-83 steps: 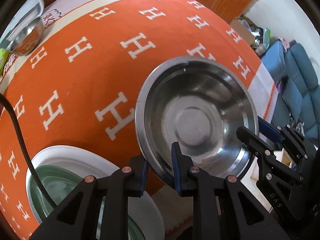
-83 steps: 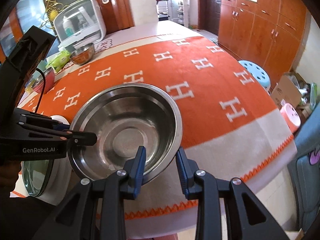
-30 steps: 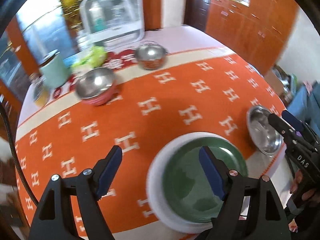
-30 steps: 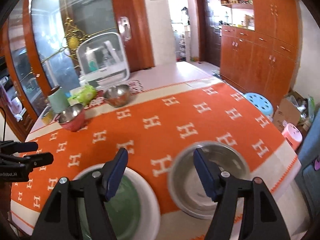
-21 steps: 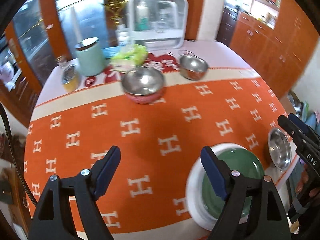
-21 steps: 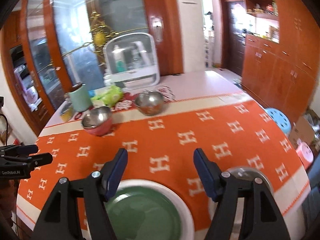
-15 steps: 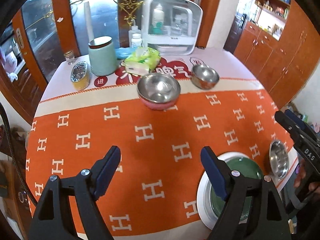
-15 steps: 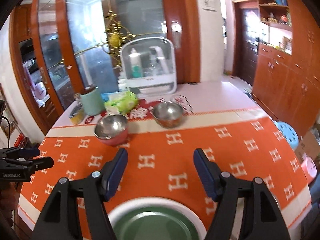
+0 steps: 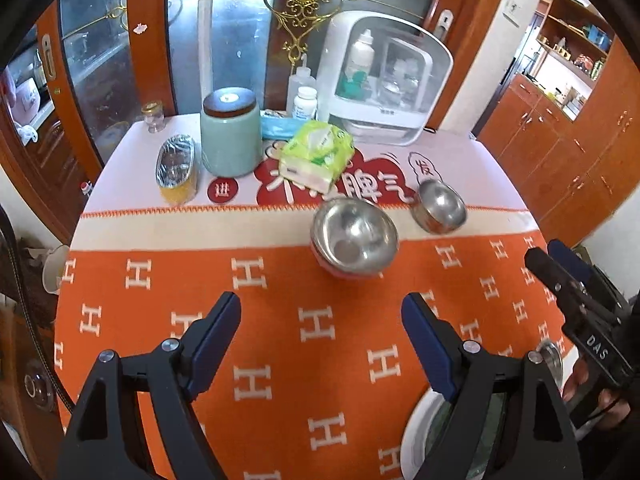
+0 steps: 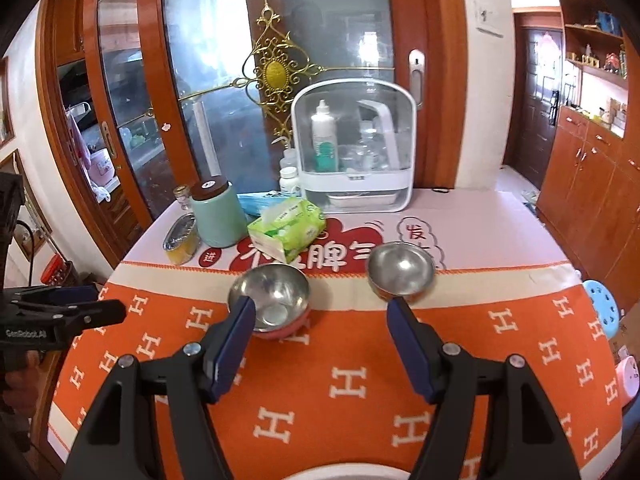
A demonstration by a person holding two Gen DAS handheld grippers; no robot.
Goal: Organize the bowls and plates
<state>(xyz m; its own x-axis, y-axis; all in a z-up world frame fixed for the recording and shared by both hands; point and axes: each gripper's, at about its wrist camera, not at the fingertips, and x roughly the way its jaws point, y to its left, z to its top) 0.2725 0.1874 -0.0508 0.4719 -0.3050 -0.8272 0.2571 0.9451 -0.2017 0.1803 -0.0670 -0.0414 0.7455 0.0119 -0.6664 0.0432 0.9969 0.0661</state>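
My left gripper (image 9: 322,316) hangs open over the orange H-patterned cloth (image 9: 280,360) with nothing between its fingers. My right gripper (image 10: 320,316) is open and empty too. Beyond both stand a steel bowl on a pink base (image 9: 354,236) (image 10: 272,296) and a smaller steel bowl (image 9: 440,206) (image 10: 401,272), apart from each other. A white plate (image 9: 416,436) with a green plate in it lies at the near edge, half hidden by my left gripper's right finger. A sliver of a large steel bowl (image 9: 553,358) shows beside it. The right gripper (image 9: 544,250) appears in the left wrist view, the left gripper (image 10: 108,300) in the right wrist view.
At the table's back stand a green canister (image 9: 230,136), a tissue pack (image 9: 316,156), a foil-topped can (image 9: 176,172), small bottles and a white lidded box (image 9: 384,80). Glass doors rise behind. A blue stool (image 10: 602,308) sits right of the table.
Both grippers let go of the large steel bowl's rim, opened wide and drew back and up. The plates and large bowl slid to the bottom of view; the far bowls came into view.
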